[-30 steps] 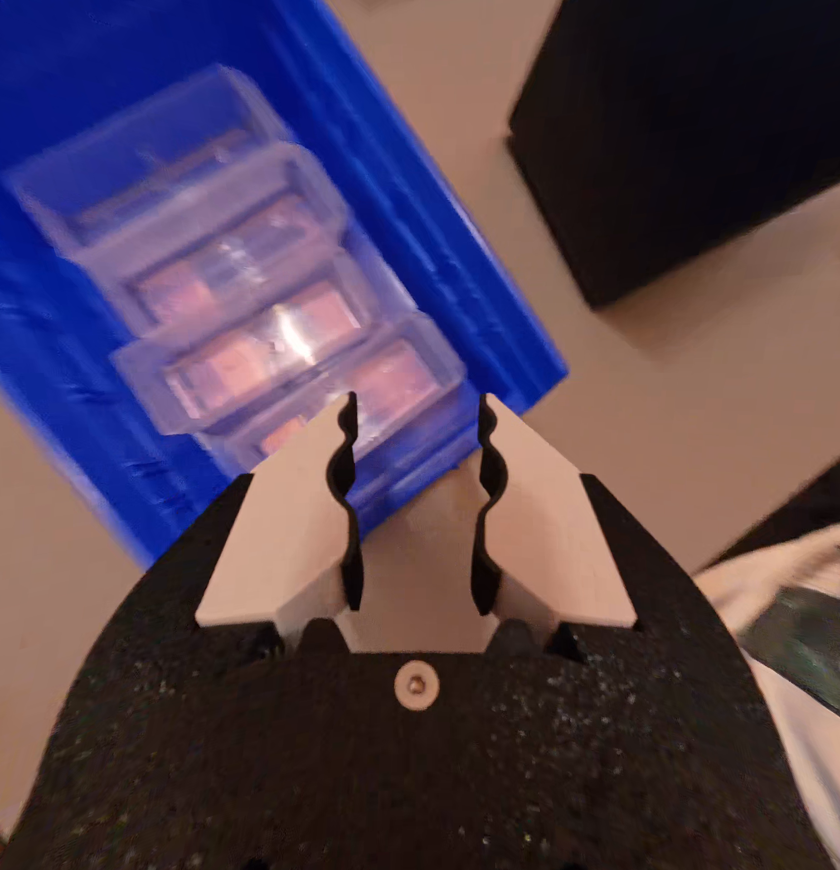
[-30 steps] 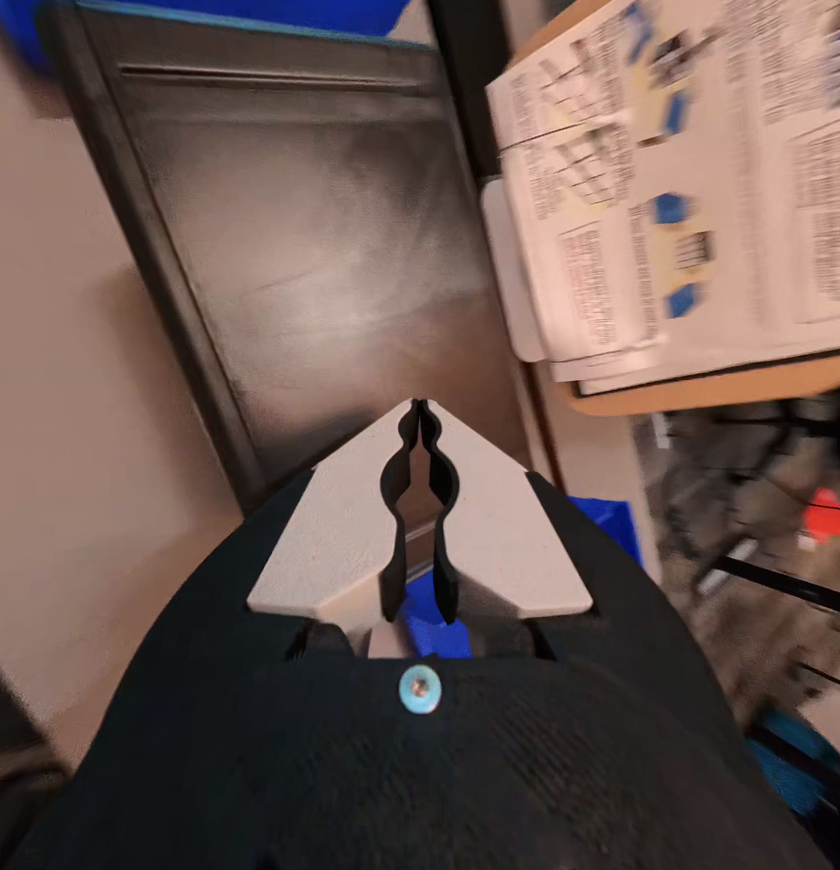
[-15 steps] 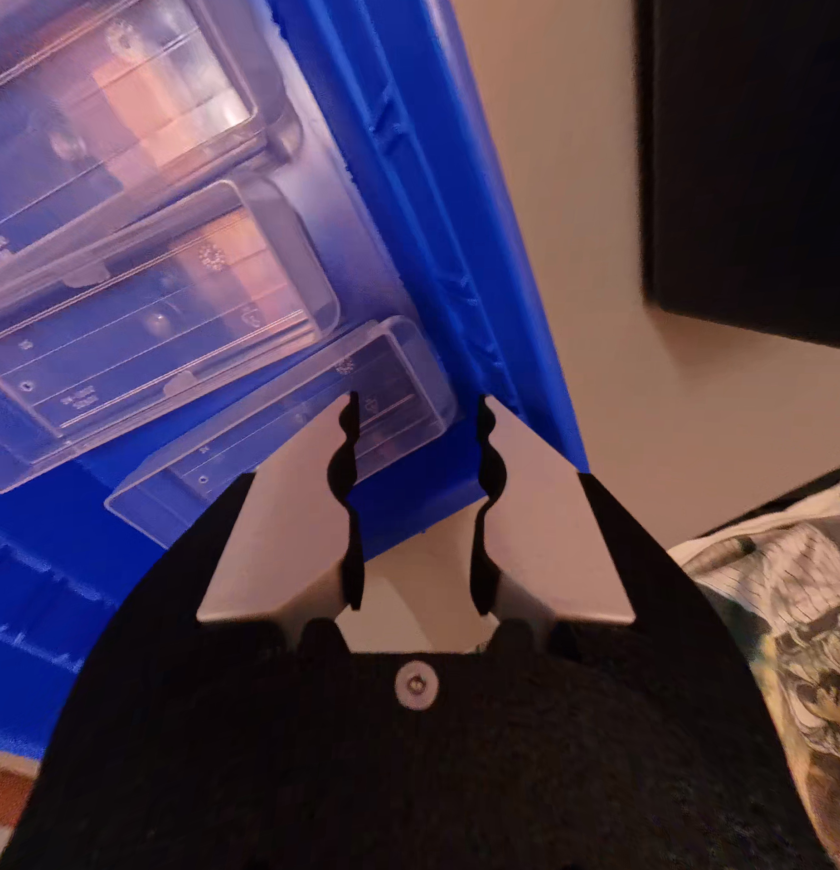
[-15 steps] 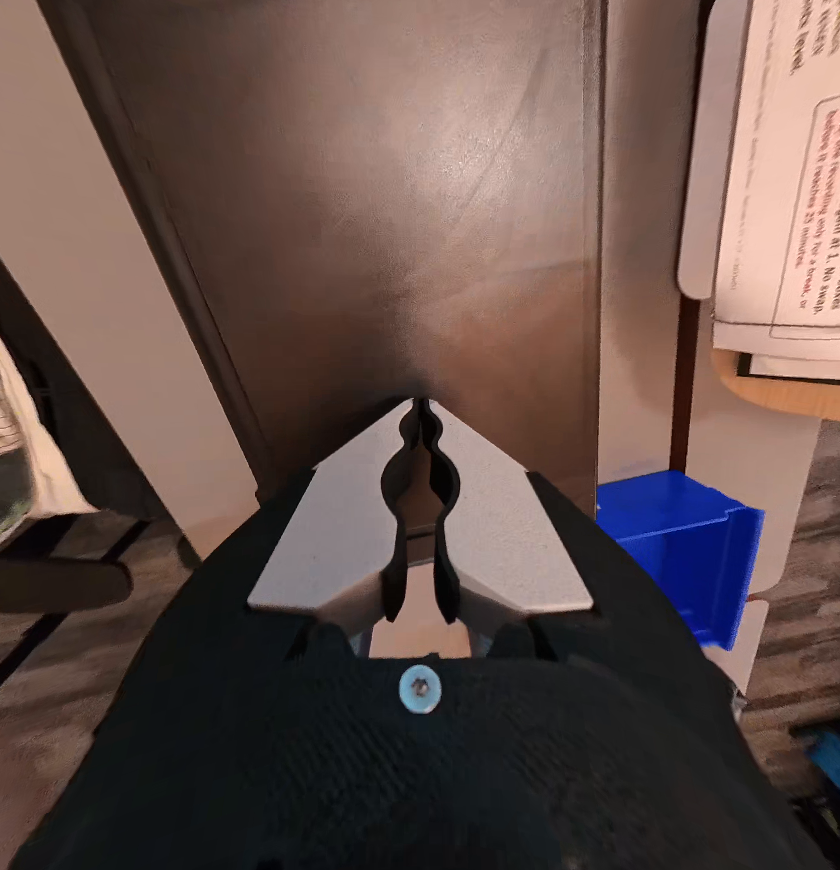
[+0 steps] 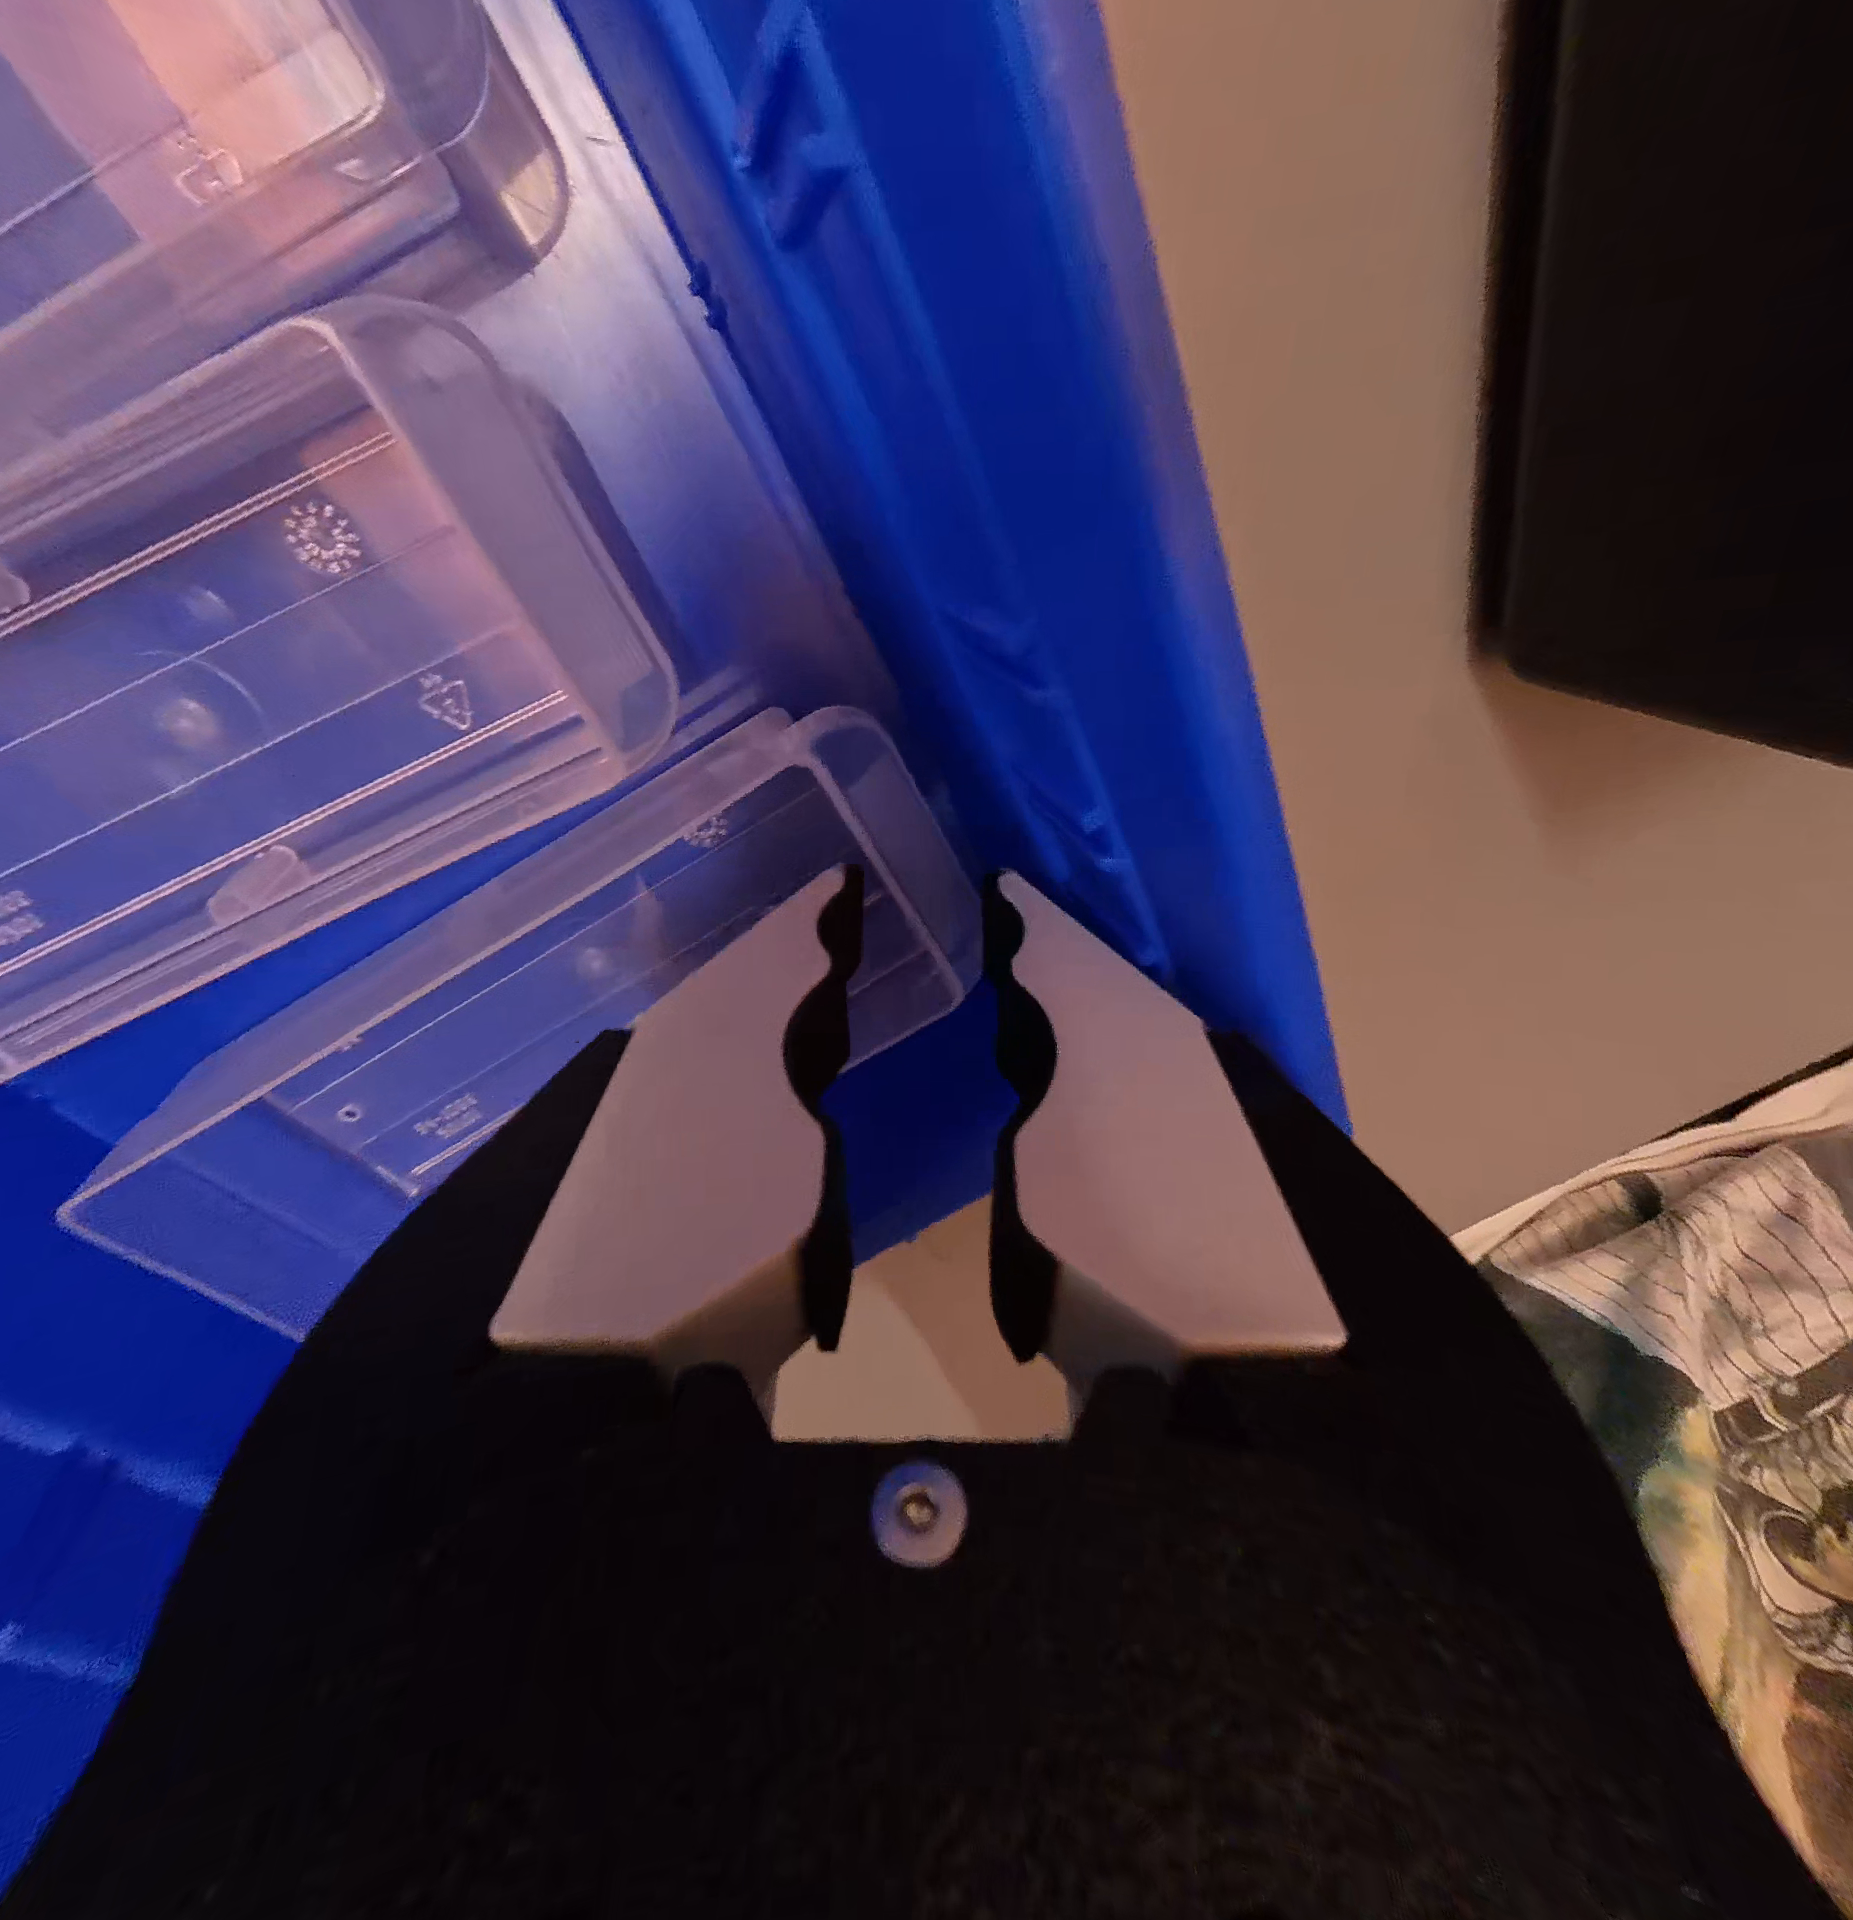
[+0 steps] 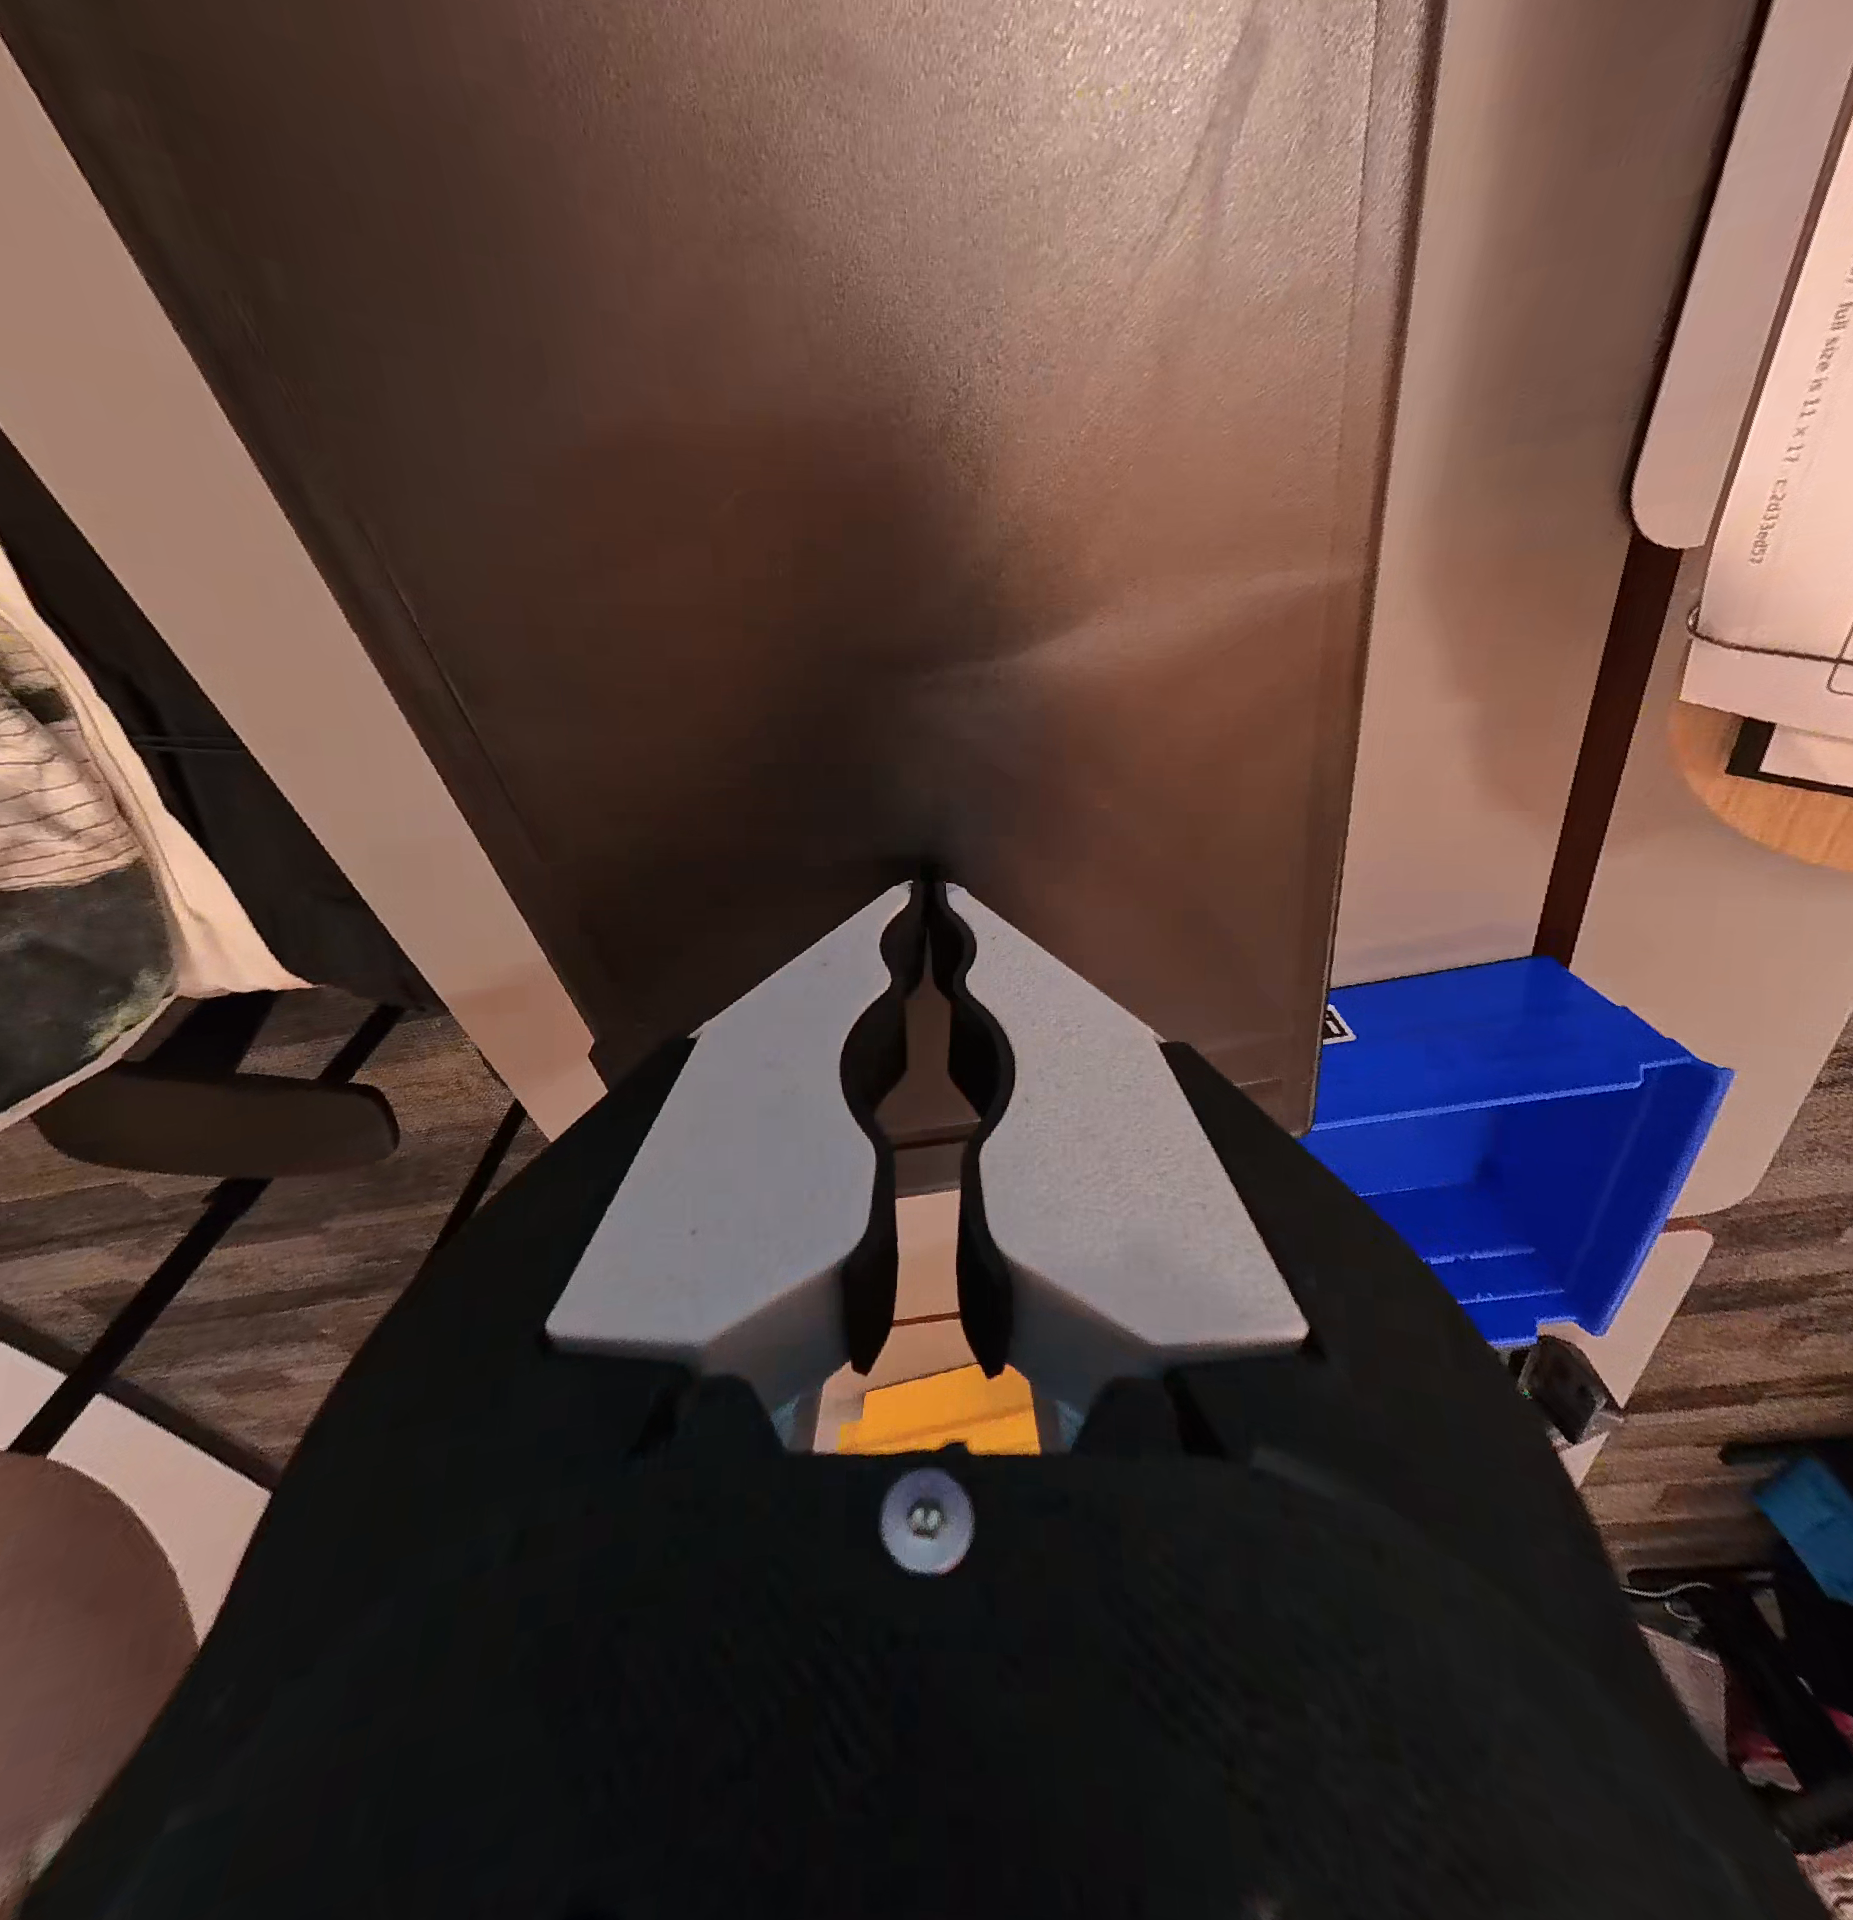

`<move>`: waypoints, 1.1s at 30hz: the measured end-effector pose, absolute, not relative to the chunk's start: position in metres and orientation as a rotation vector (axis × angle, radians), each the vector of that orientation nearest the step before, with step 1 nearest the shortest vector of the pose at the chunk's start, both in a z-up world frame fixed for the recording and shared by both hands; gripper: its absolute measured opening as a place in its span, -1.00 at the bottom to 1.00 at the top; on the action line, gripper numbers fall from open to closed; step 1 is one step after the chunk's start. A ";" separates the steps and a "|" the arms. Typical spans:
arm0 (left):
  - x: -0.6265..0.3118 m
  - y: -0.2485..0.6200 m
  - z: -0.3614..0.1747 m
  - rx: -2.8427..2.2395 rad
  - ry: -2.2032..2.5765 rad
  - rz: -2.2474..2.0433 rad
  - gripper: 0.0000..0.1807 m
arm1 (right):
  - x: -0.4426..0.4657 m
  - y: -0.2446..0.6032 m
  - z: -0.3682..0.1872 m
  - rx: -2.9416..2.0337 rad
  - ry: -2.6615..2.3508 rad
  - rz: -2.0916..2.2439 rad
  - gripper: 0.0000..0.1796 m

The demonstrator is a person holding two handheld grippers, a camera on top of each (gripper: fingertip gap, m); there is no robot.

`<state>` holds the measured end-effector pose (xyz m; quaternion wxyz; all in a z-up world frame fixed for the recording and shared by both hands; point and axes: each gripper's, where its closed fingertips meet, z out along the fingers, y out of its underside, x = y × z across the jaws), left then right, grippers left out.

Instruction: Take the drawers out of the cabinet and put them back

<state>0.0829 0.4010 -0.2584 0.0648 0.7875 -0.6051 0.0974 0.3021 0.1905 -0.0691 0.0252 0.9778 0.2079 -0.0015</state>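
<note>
Several clear plastic drawers lie stacked in a big blue bin (image 5: 1005, 416) in the left wrist view. The nearest clear drawer (image 5: 548, 1039) lies at the bin's lower corner. My left gripper (image 5: 924, 883) is open and empty, its tips just over that drawer's right end. The dark cabinet (image 6: 849, 416) fills the right wrist view, showing a plain flat side. My right gripper (image 6: 924, 888) is shut and empty, its tips against that side. The cabinet also shows at the right in the left wrist view (image 5: 1711, 364).
A small blue bin (image 6: 1504, 1122) sits by the cabinet's lower right corner. Printed papers (image 6: 1815, 416) lie on a wooden board at the right. A patterned garment (image 5: 1680, 1403) is at the lower right of the left view. A yellow piece (image 6: 937, 1408) shows between the right fingers' bases.
My left gripper has come closer to the drawers in the blue bin, still open. My right gripper stays shut and has settled against the cabinet's side.
</note>
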 end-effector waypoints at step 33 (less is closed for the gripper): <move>-0.039 0.200 -0.085 0.666 -2.521 0.214 -0.89 | 0.303 0.191 -0.070 3.080 0.589 -0.008 -1.00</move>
